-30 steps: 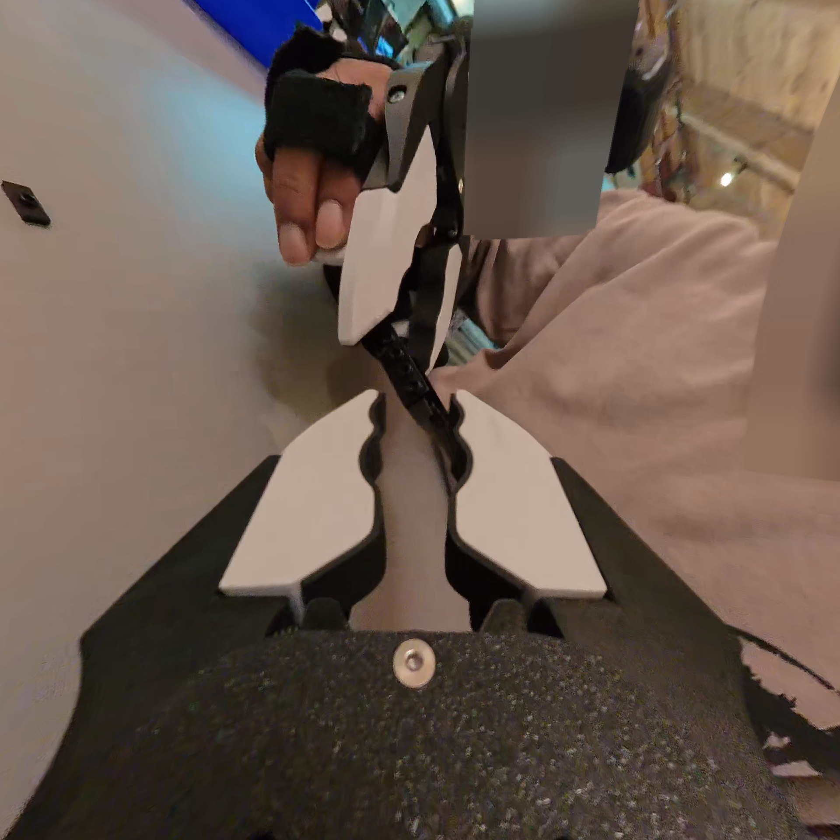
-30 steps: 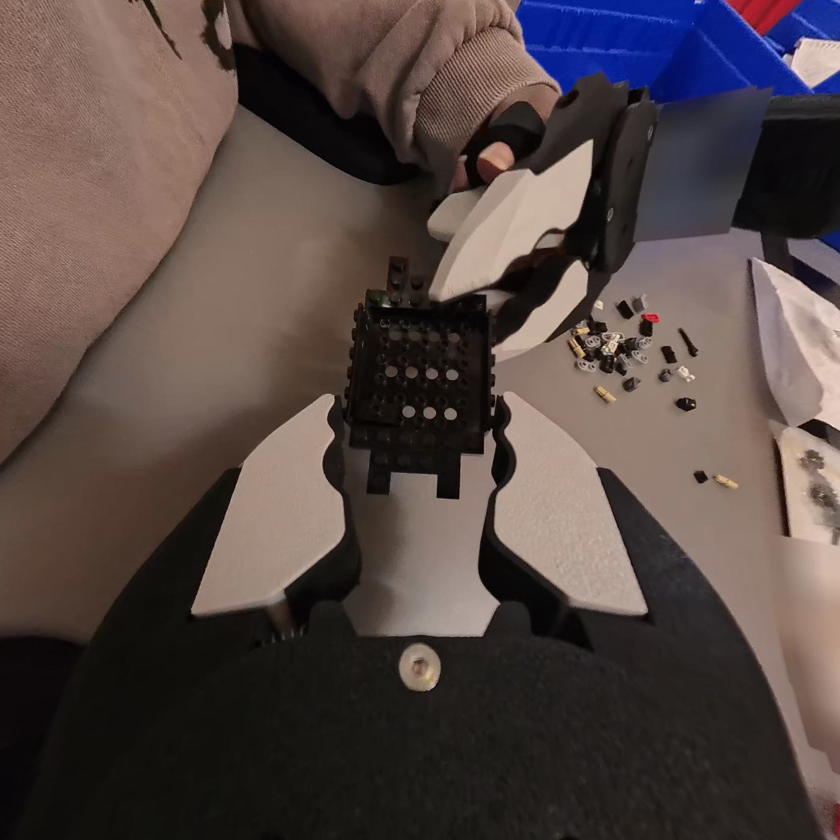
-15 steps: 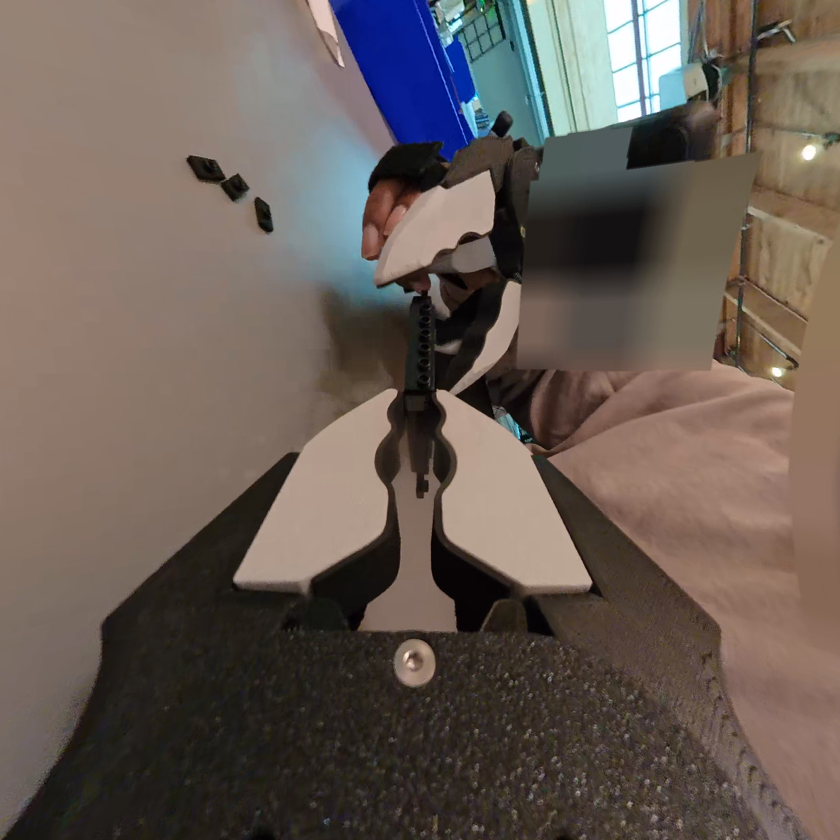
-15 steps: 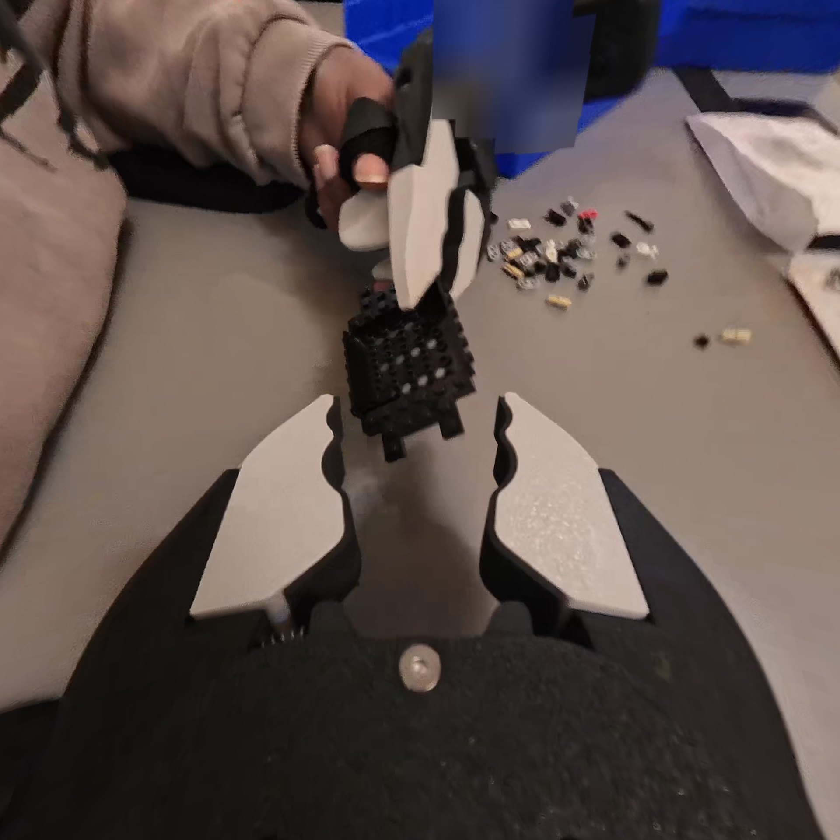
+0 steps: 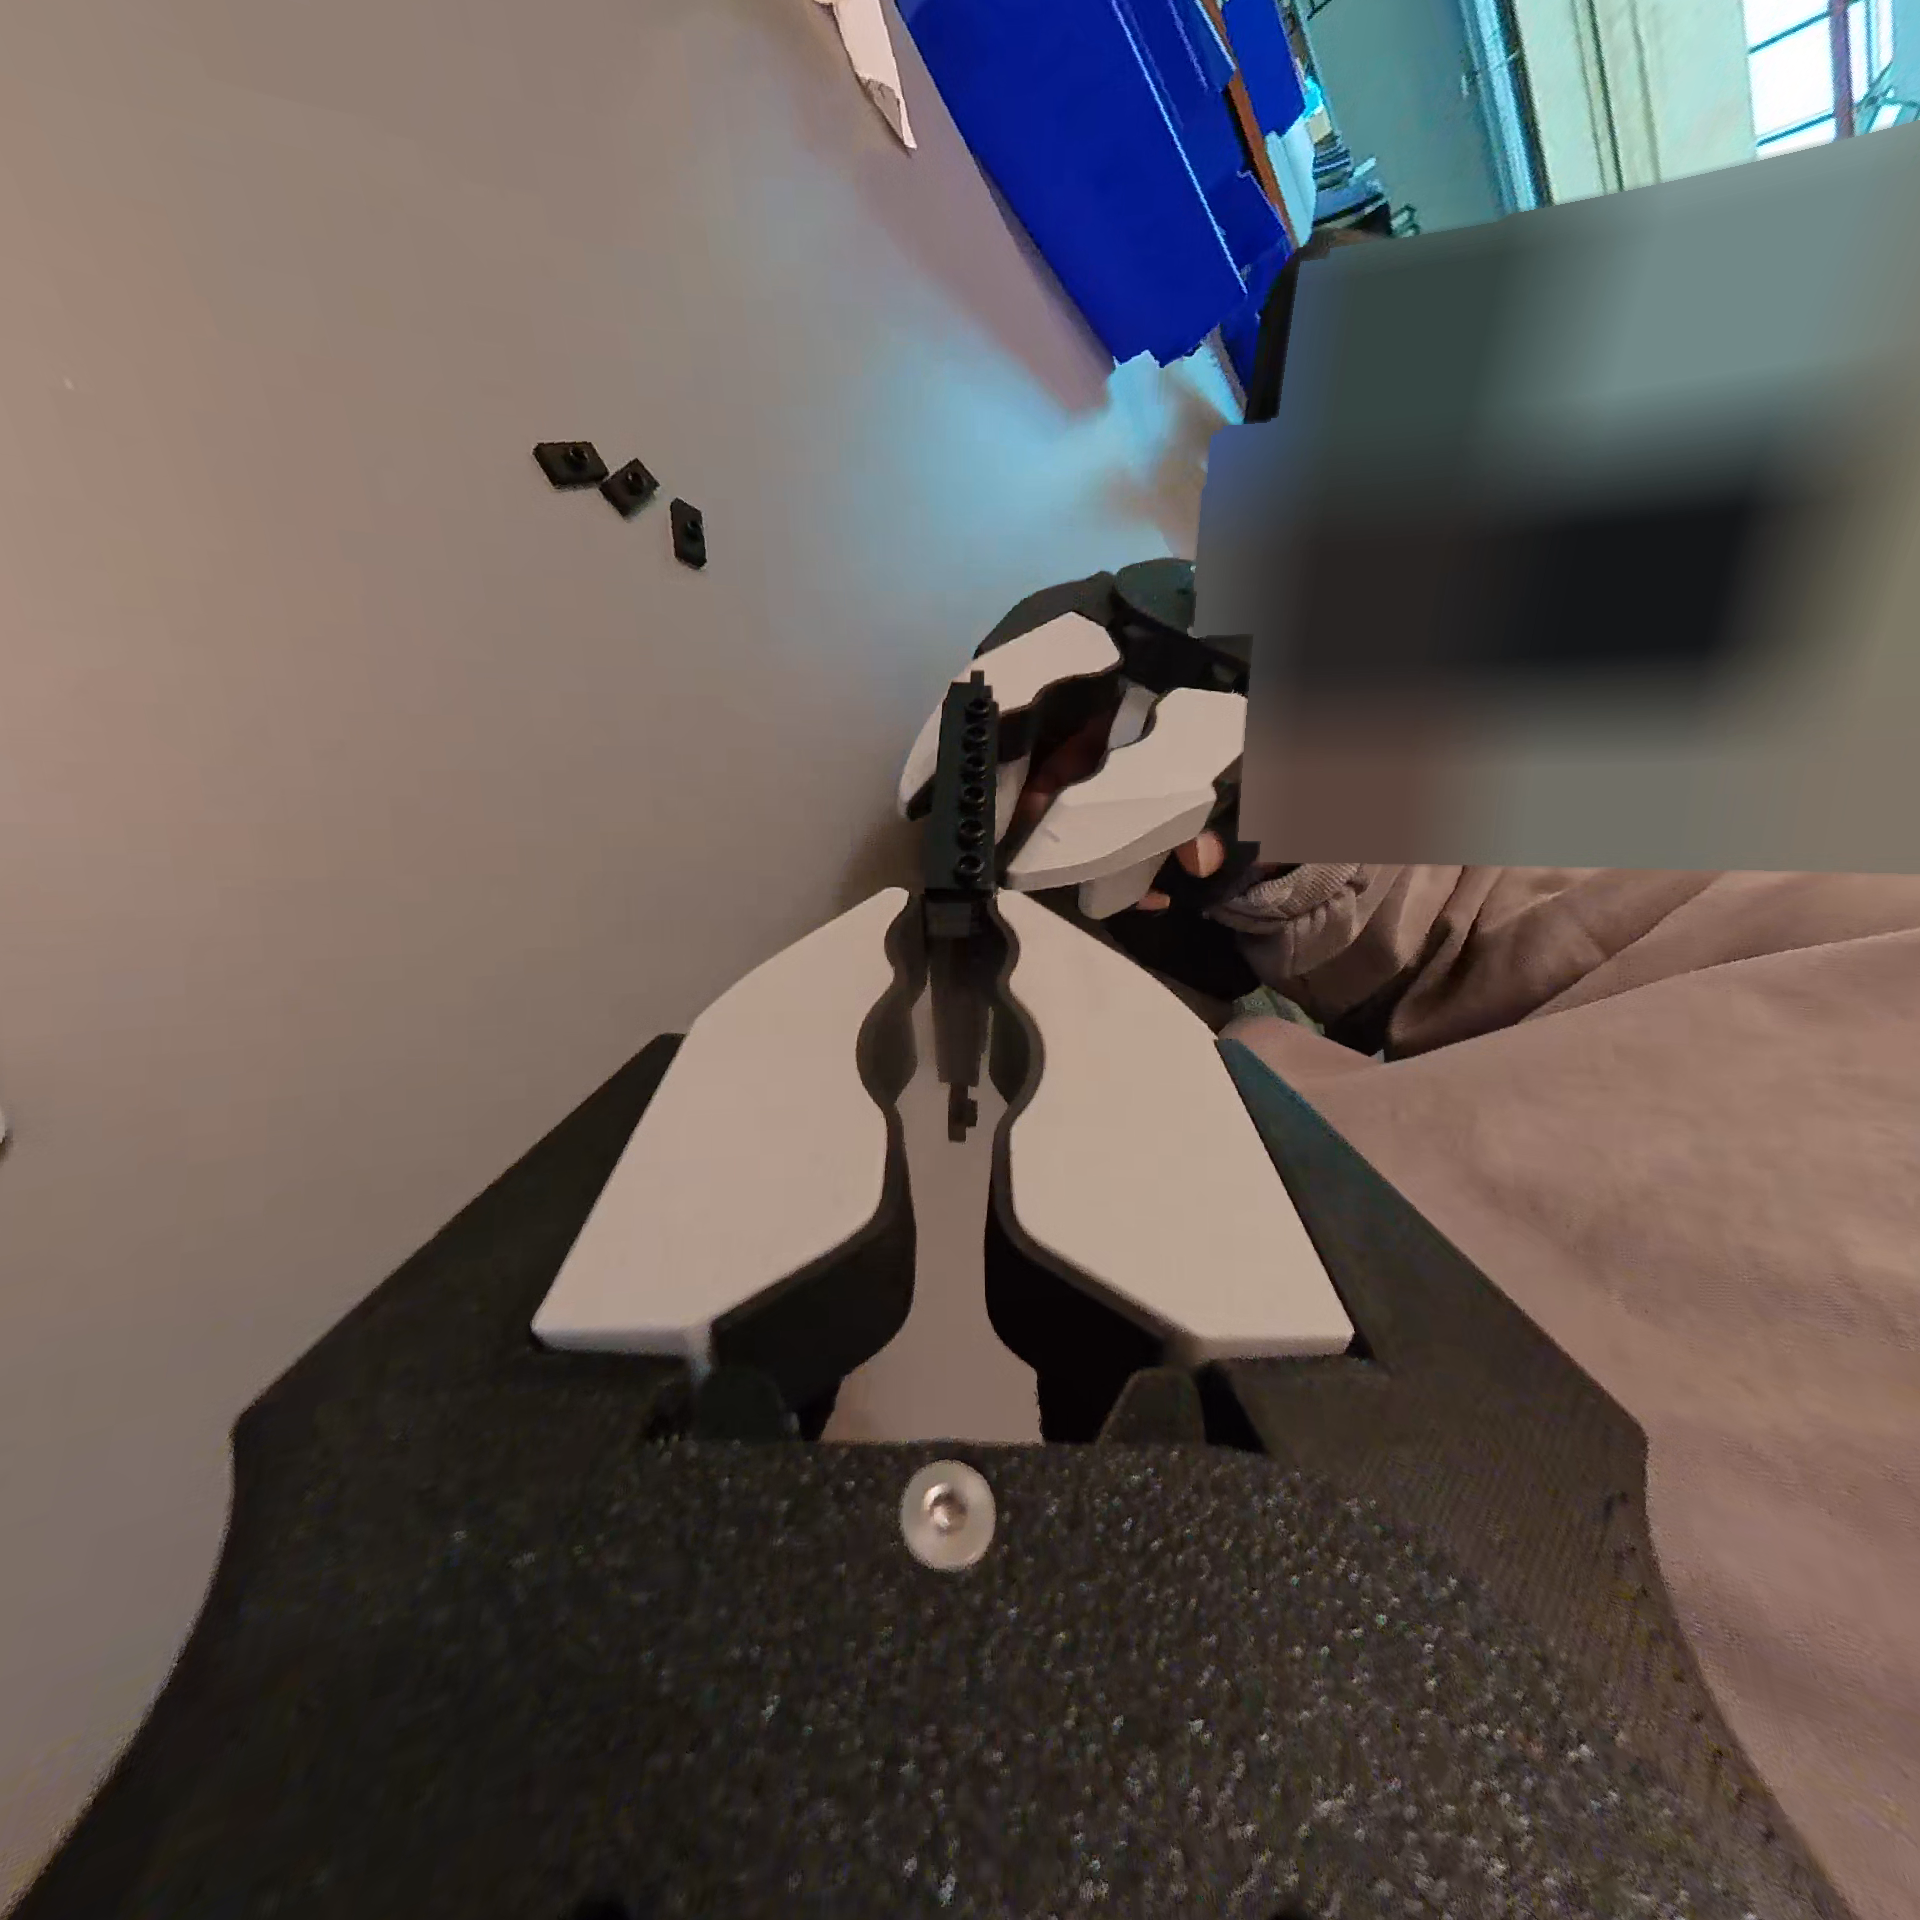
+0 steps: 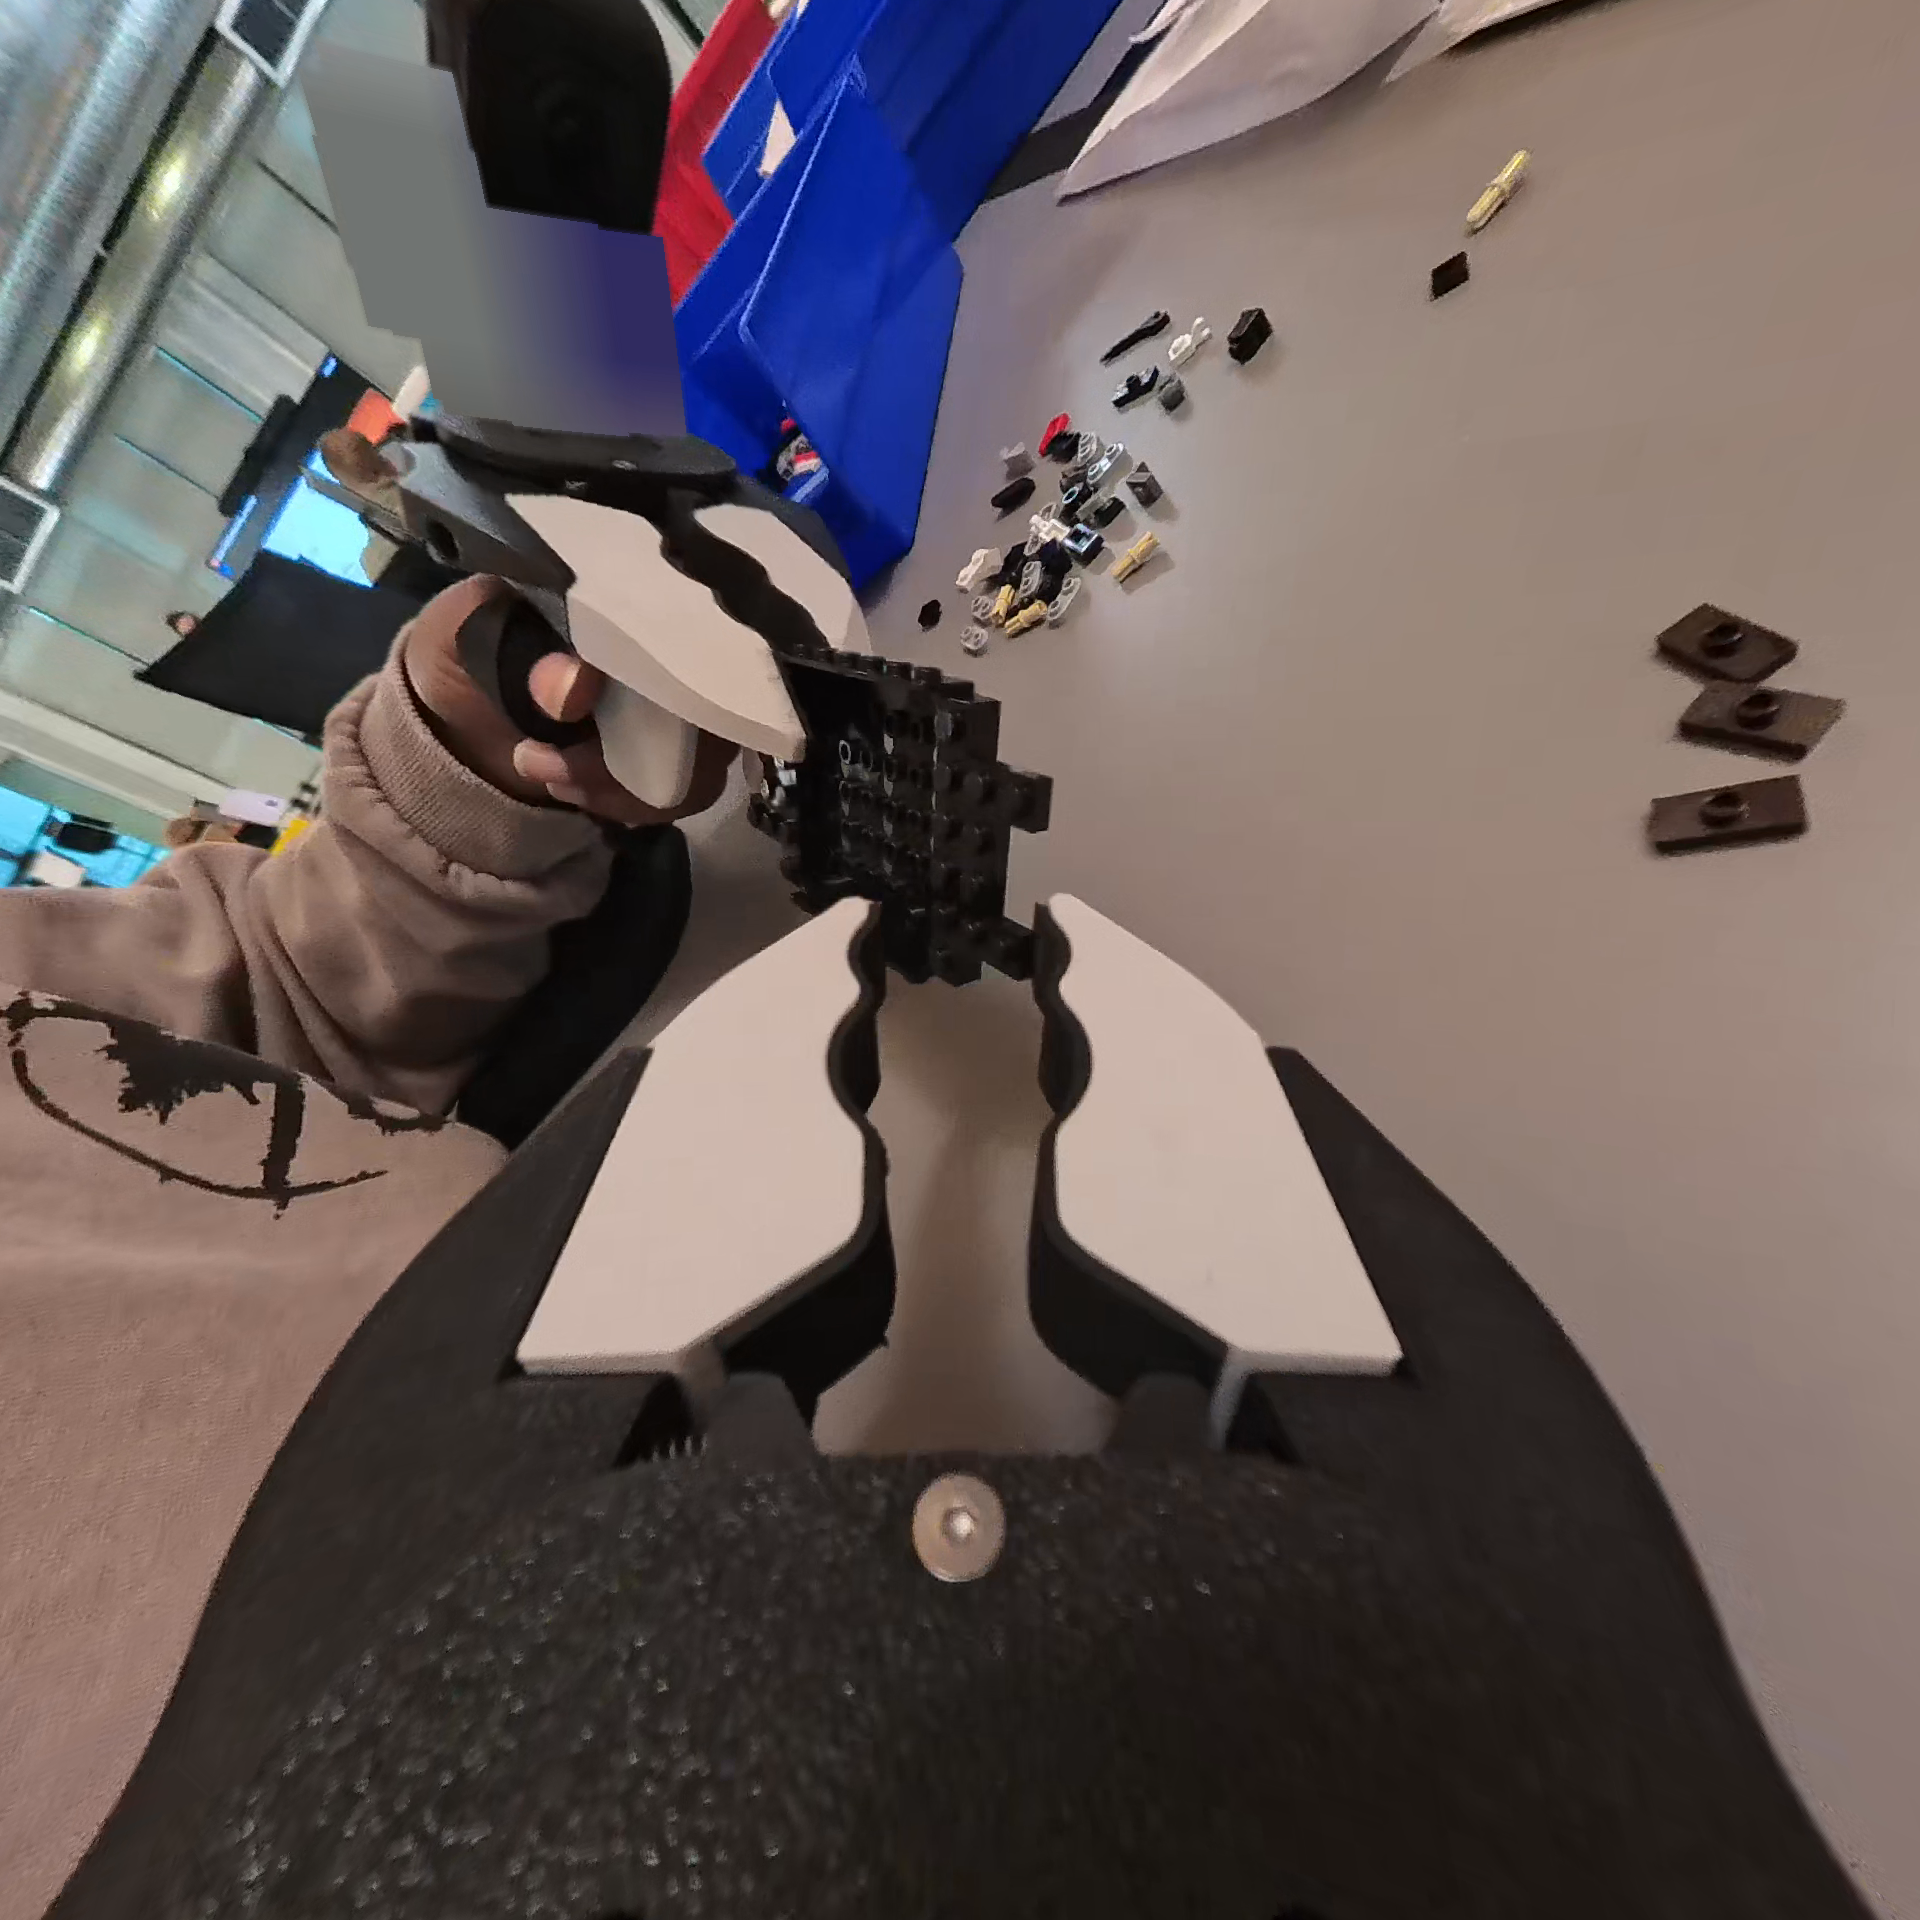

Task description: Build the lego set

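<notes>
My left gripper (image 5: 954, 914) pinching the black lego assembly (image 6: 904, 810) edge-on at its fingertips, my right gripper (image 6: 956, 930) spread, the assembly's lower end between its tips

Grey table (image 6: 1455, 1039) bears loose small pieces (image 6: 1070, 520), three black plates (image 6: 1745, 717).

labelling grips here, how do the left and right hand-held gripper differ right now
The left hand-held gripper is shut on the black lego build, pinching its thin edge. The right hand-held gripper is wider apart, its fingers at the build's lower end; whether it grips is unclear. Both have white fingers on black bodies and meet at the same build.
</notes>
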`<state>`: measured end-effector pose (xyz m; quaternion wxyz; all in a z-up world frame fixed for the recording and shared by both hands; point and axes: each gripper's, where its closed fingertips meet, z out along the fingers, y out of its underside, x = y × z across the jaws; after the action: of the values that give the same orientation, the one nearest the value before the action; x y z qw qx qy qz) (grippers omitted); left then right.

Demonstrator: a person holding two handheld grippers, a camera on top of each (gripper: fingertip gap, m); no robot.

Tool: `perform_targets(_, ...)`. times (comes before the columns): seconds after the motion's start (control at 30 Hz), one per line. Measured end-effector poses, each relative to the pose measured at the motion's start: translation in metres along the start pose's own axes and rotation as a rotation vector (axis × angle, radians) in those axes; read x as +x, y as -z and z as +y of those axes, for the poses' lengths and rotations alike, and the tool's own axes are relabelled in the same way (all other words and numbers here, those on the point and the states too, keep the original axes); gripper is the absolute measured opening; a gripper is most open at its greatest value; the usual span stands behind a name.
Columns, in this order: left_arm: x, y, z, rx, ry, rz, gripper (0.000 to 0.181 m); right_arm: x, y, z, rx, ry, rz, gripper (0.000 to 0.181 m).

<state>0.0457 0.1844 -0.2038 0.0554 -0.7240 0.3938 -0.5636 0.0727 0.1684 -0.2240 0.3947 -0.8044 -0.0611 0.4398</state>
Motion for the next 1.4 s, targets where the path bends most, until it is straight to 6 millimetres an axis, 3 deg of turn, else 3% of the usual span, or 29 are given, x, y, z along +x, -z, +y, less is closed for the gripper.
perform_targets(0.8, 0.011, 0.005, 0.0, -0.034, 0.038, 0.023, 0.01, -0.01, 0.003, -0.002, 0.059, -0.05, -0.109, 0.016)
perform_targets(1.4, 0.003, 0.001, 0.005, -0.055, 0.232, 0.178, 0.01, -0.008, 0.002, 0.002, 0.038, -0.165, -0.139, 0.013)
